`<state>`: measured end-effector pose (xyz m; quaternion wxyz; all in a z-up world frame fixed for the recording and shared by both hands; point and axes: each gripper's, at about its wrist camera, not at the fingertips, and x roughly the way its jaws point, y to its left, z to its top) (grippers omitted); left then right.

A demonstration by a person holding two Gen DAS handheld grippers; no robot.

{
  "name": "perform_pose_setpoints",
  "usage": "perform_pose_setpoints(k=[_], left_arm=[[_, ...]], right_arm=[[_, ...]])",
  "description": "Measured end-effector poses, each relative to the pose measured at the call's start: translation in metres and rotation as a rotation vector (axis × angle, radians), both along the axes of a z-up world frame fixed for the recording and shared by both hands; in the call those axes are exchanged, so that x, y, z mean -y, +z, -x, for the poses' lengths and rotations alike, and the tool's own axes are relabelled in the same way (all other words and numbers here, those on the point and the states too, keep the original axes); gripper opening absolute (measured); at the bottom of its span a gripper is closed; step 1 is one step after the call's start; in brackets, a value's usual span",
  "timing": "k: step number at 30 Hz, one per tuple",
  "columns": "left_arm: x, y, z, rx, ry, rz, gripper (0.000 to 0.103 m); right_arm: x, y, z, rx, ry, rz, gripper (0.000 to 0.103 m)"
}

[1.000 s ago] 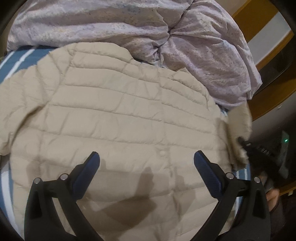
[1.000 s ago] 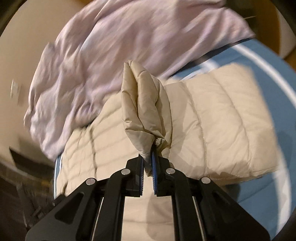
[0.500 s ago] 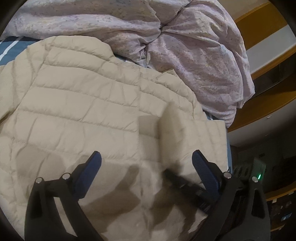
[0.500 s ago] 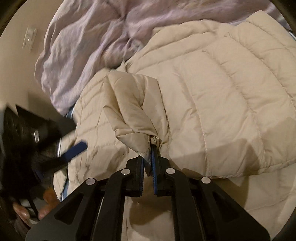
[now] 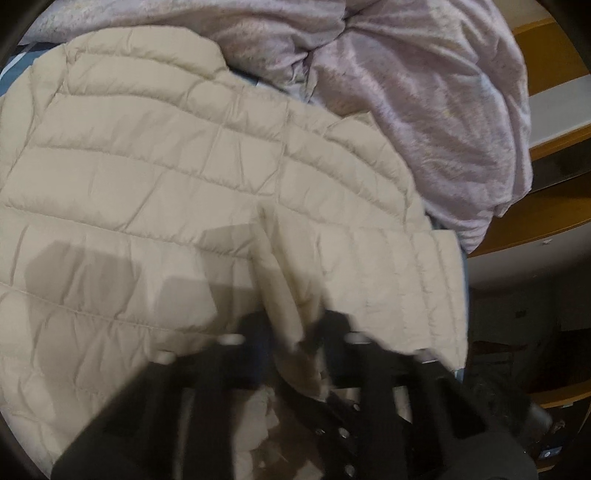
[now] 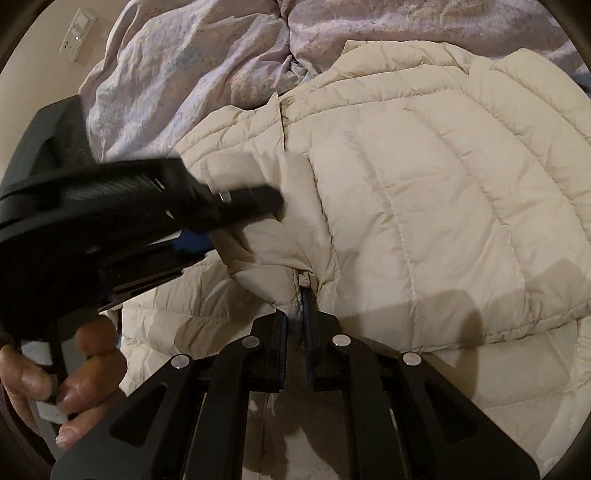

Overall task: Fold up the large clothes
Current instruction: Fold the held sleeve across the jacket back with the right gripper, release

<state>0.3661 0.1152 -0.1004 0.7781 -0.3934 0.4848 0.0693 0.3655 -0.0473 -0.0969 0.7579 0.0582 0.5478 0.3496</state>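
A beige quilted puffer jacket (image 5: 155,177) lies spread on the bed; it also fills the right wrist view (image 6: 424,192). Its sleeve (image 6: 280,229) is folded over the jacket's body. My right gripper (image 6: 295,317) is shut on the sleeve's cuff. My left gripper (image 5: 295,339) is blurred and has closed around the same sleeve (image 5: 280,295) from the side; it shows in the right wrist view (image 6: 258,201) with its fingers pressed on the sleeve.
A crumpled lilac duvet (image 5: 424,96) is bunched at the far side of the bed, touching the jacket's collar. Blue striped bedding (image 5: 14,70) shows at the far left. Wooden furniture (image 5: 546,206) stands to the right. A wall switch (image 6: 79,35) is upper left.
My right gripper has carried the sleeve across onto the jacket's body. My left gripper, wide open before, has moved in and closed onto the sleeve.
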Motion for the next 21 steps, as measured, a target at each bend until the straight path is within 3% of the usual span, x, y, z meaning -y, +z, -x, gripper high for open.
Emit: perform_pose_setpoints(k=[2, 4, 5, 7, 11, 15, 21], left_arm=[[-0.002, -0.002, 0.002, -0.015, 0.006, -0.029, 0.010], [-0.005, -0.002, 0.005, -0.018, 0.009, -0.050, 0.009], [-0.008, -0.001, 0.007, -0.018, 0.013, -0.064, 0.008], [-0.015, 0.003, 0.011, -0.020, 0.020, -0.103, 0.008], [-0.028, 0.011, 0.020, -0.023, 0.029, -0.191, 0.008], [-0.037, 0.013, 0.028, -0.043, 0.039, -0.260, 0.009], [-0.038, 0.003, 0.030, -0.085, 0.044, -0.329, 0.011]], right_arm=[[0.003, 0.003, 0.001, 0.005, 0.008, 0.006, 0.019], [0.008, 0.008, 0.000, 0.016, 0.004, 0.006, 0.037], [0.011, 0.012, 0.000, 0.030, -0.003, 0.005, 0.052], [0.019, 0.021, -0.001, 0.082, -0.026, -0.002, 0.060], [0.035, 0.036, -0.007, 0.198, -0.090, 0.029, 0.060], [0.047, 0.033, -0.018, 0.274, -0.160, 0.127, 0.060], [0.050, 0.002, -0.031, 0.231, -0.177, 0.266, 0.061]])
